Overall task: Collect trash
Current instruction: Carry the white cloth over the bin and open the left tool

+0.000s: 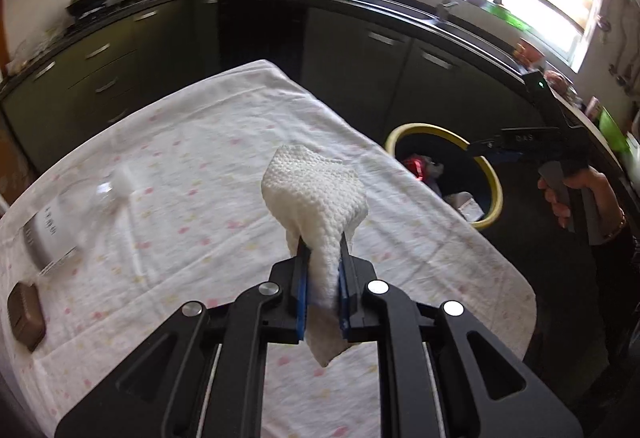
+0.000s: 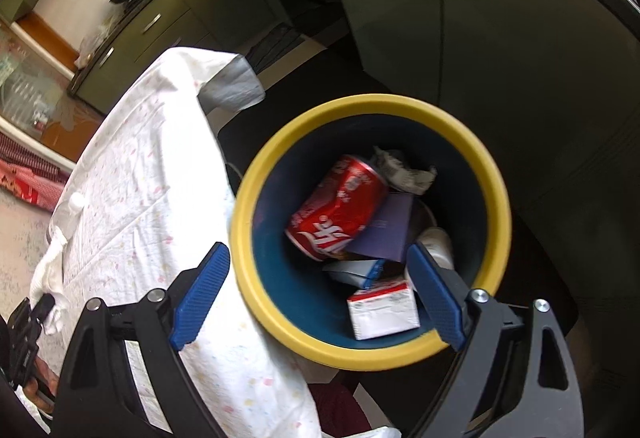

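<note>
My left gripper (image 1: 322,244) is shut on a crumpled white paper towel (image 1: 316,190), which it holds up above the table (image 1: 200,142) with its white flowered cloth. The towel bulges out past the fingertips and hangs down behind them. On the floor at the table's right side stands a dark blue bin with a yellow rim (image 1: 494,194). In the right wrist view, my right gripper (image 2: 320,292) hangs open over the bin (image 2: 248,198) with nothing between its blue pads. Inside lie a red can (image 2: 340,210), crumpled paper (image 2: 400,168), a purple card (image 2: 384,230) and a white carton (image 2: 382,308).
A clear plastic bottle (image 1: 60,222) lies at the table's left, and a small brown box (image 1: 26,312) sits near the left edge. Dark kitchen cabinets (image 1: 360,50) with a sink and tap run behind the table. A hand (image 1: 576,194) holds the right gripper (image 1: 480,150) over the bin.
</note>
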Action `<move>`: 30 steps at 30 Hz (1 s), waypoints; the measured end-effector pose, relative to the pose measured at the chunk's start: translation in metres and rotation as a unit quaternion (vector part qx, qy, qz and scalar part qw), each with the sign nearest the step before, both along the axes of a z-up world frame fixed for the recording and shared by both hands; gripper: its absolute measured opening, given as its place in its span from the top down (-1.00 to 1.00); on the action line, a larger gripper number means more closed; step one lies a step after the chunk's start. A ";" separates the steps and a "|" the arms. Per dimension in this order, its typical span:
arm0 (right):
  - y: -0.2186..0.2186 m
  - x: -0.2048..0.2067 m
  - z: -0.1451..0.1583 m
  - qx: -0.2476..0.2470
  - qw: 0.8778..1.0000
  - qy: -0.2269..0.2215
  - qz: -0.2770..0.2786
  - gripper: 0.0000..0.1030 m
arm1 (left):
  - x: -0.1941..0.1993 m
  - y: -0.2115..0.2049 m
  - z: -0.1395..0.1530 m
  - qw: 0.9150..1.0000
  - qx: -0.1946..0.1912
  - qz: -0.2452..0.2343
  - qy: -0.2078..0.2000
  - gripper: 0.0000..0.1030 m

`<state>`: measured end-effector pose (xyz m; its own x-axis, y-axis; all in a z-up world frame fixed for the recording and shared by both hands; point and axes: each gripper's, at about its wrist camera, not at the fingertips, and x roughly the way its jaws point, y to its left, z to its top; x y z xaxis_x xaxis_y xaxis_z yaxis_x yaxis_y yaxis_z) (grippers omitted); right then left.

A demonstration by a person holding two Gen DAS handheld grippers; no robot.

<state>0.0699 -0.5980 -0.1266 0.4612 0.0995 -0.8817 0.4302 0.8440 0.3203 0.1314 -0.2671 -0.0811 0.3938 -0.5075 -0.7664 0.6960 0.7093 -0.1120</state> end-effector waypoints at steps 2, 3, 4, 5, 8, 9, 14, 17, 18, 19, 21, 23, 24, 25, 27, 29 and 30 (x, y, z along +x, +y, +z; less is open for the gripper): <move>-0.008 -0.009 0.003 -0.008 1.000 -0.003 -0.013 -0.66 | -0.004 -0.035 -0.001 0.999 -0.001 -0.042 -0.001 0.76; -0.011 -0.013 0.004 -0.010 1.000 -0.004 -0.017 -0.66 | -0.005 -0.051 -0.002 0.998 -0.001 -0.061 0.001 0.76; -0.015 -0.018 0.005 -0.011 1.000 -0.004 -0.021 -0.66 | -0.005 -0.071 -0.004 0.997 -0.001 -0.081 0.006 0.76; -0.018 -0.022 0.006 -0.011 1.000 -0.005 -0.025 -0.66 | -0.004 -0.088 -0.005 0.995 -0.003 -0.097 0.012 0.76; -0.025 -0.032 0.009 -0.017 0.999 -0.005 -0.036 -0.66 | -0.002 -0.136 -0.011 0.991 -0.004 -0.134 0.029 0.76; -0.027 -0.035 0.010 -0.019 0.999 -0.006 -0.040 -0.66 | -0.002 -0.151 -0.013 0.989 -0.003 -0.146 0.032 0.76; -0.038 -0.053 0.016 -0.025 0.998 -0.008 -0.061 -0.66 | 0.002 -0.220 -0.029 0.982 0.012 -0.183 0.047 0.76; -0.045 -0.068 0.022 -0.036 0.997 -0.008 -0.074 -0.66 | 0.009 -0.246 -0.042 0.980 0.019 -0.184 0.070 0.76; -0.047 -0.070 0.024 -0.039 0.996 -0.008 -0.078 -0.66 | 0.010 -0.253 -0.046 0.980 0.023 -0.185 0.073 0.76; -0.048 -0.074 0.026 -0.042 0.996 -0.009 -0.083 -0.66 | 0.011 -0.260 -0.049 0.980 0.028 -0.184 0.071 0.76; -0.051 -0.080 0.028 -0.045 0.995 -0.010 -0.090 -0.67 | 0.013 -0.270 -0.055 0.980 0.037 -0.183 0.072 0.74; -0.054 -0.084 0.028 -0.044 0.995 -0.009 -0.095 -0.67 | 0.015 -0.278 -0.061 0.980 0.043 -0.178 0.076 0.66; -0.054 -0.086 0.028 -0.043 0.994 -0.009 -0.096 -0.67 | 0.016 -0.284 -0.064 0.981 0.048 -0.175 0.072 0.44; -0.055 -0.087 0.028 -0.043 0.994 -0.008 -0.097 -0.67 | 0.017 -0.289 -0.065 0.982 0.051 -0.171 0.065 0.26; -0.056 -0.090 0.030 -0.042 0.995 -0.008 -0.095 -0.67 | 0.019 -0.292 -0.064 0.985 0.050 -0.160 0.046 -0.28; -0.054 -0.093 0.032 -0.044 0.995 -0.011 -0.091 -0.67 | 0.018 -0.283 -0.057 0.987 0.042 -0.151 0.027 -0.44; -0.052 -0.093 0.033 -0.044 0.995 -0.012 -0.089 -0.67 | 0.017 -0.274 -0.051 0.988 0.034 -0.149 0.024 -0.47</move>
